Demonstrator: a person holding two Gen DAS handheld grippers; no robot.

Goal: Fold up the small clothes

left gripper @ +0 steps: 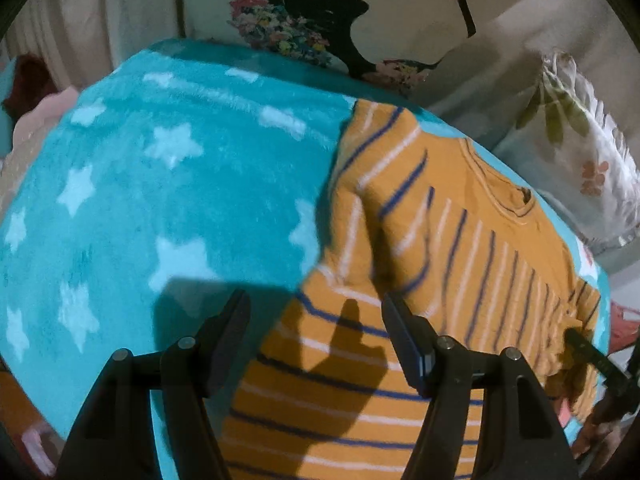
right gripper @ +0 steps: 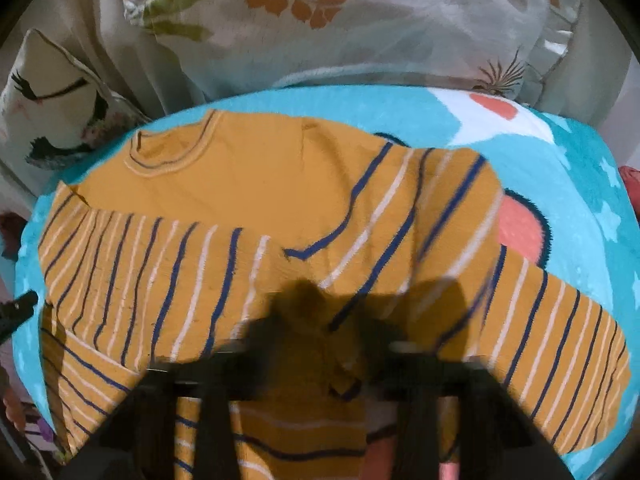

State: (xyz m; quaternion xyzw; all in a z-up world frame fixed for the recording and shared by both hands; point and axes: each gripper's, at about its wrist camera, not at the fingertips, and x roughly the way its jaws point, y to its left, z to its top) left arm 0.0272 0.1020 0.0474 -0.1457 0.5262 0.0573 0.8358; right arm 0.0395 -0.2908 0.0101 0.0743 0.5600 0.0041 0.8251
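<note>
A: Left wrist view, left to right. Teal star blanket (left gripper: pixel 168 184) fills the left side. Left gripper (left gripper: pixel 316 332) hangs above it with its jaws spread wide and nothing between them; its shadow falls across the blanket's edge and the shirt.

B: And the garment?

A: Mustard striped shirt (left gripper: pixel 448 240) lies flat on the blanket, right of the left gripper, neckline toward the far pillows. Its lower hem is cut off by the frame bottom. One sleeve is folded over the body.

B: Beyond the shirt?

A: Crane-print cushion (left gripper: pixel 328 20) behind it, floral pillow (left gripper: pixel 576 152) to its far right. A dark finger of the right gripper (left gripper: pixel 592 354) touches the shirt's right edge.

B: Right wrist view?

A: Blurred. Shirt (right gripper: pixel 240 184) spans the blanket (right gripper: pixel 560 152), with the sleeve draped near centre. Right gripper (right gripper: pixel 324 344) is smeared by motion; fabric seems bunched between its fingers, possibly pinched, but I cannot tell.
</note>
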